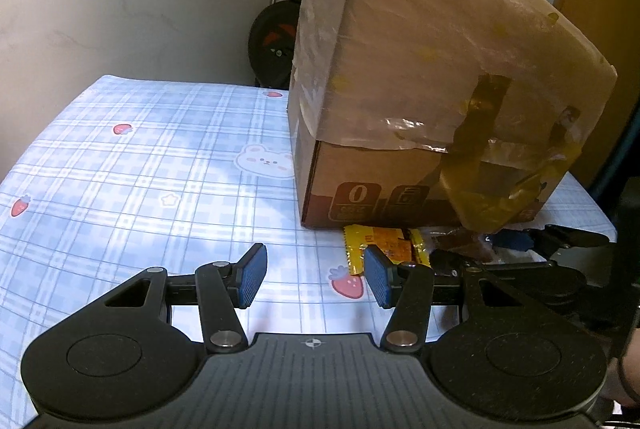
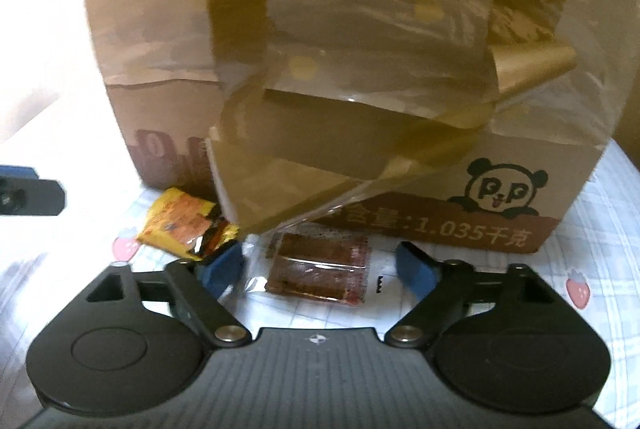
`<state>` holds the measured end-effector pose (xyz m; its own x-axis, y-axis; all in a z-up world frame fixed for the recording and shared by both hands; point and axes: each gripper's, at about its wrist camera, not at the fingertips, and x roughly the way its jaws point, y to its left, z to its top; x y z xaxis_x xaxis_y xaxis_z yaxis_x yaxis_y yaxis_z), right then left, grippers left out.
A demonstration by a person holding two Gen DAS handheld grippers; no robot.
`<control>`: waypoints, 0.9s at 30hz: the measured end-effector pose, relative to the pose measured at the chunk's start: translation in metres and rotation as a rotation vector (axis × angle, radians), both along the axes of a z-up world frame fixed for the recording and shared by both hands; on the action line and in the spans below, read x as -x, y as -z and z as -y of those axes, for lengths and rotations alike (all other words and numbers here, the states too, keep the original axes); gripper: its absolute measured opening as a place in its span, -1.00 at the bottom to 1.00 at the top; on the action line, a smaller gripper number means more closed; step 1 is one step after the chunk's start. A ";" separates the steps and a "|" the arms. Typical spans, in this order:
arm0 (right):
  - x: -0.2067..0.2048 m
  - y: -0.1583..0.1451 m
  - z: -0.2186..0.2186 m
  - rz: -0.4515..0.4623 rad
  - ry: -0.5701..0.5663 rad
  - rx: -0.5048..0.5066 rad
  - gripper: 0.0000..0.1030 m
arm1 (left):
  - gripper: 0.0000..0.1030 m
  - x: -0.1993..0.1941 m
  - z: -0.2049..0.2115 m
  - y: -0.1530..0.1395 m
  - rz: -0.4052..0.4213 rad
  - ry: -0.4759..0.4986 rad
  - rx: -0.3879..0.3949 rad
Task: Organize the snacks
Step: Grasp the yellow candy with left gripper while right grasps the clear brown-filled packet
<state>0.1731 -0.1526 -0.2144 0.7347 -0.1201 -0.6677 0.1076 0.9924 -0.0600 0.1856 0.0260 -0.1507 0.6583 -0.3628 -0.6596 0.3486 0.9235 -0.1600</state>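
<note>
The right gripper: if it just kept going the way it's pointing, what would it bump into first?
Probably the brown snack packet lying between the open right gripper's jaws; just behind it stands the taped cardboard box. Depth is hard to judge.

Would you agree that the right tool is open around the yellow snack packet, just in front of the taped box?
Not quite: the right tool is open around the brown snack packet, not the yellow packet, which lies off to the left beyond one finger. The right wrist view shows this. The rest holds: its jaws stand apart, just in front of the taped box.
</note>
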 end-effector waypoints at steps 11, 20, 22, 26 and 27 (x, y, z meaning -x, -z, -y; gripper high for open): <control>0.023 -0.009 0.035 -0.016 -0.060 -0.041 -0.09 | 0.20 -0.016 0.040 0.018 -0.047 0.060 -0.023; 0.040 -0.006 0.052 0.017 -0.061 -0.049 -0.10 | 0.26 -0.033 0.078 0.034 -0.058 0.077 -0.081; 0.043 -0.006 0.053 0.028 -0.058 -0.048 -0.10 | 0.28 -0.035 0.083 0.037 -0.049 0.070 -0.095; 0.043 -0.004 0.051 0.050 -0.063 -0.043 -0.09 | 0.38 -0.036 0.093 0.041 -0.026 0.069 -0.128; 0.042 -0.003 0.051 0.052 -0.061 -0.048 -0.09 | 0.38 -0.034 0.094 0.041 -0.019 0.070 -0.139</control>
<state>0.1314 -0.2032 -0.2113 0.7737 -0.0427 -0.6321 0.0483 0.9988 -0.0083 0.2197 -0.0683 -0.1917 0.6216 -0.3112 -0.7189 0.4106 0.9110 -0.0393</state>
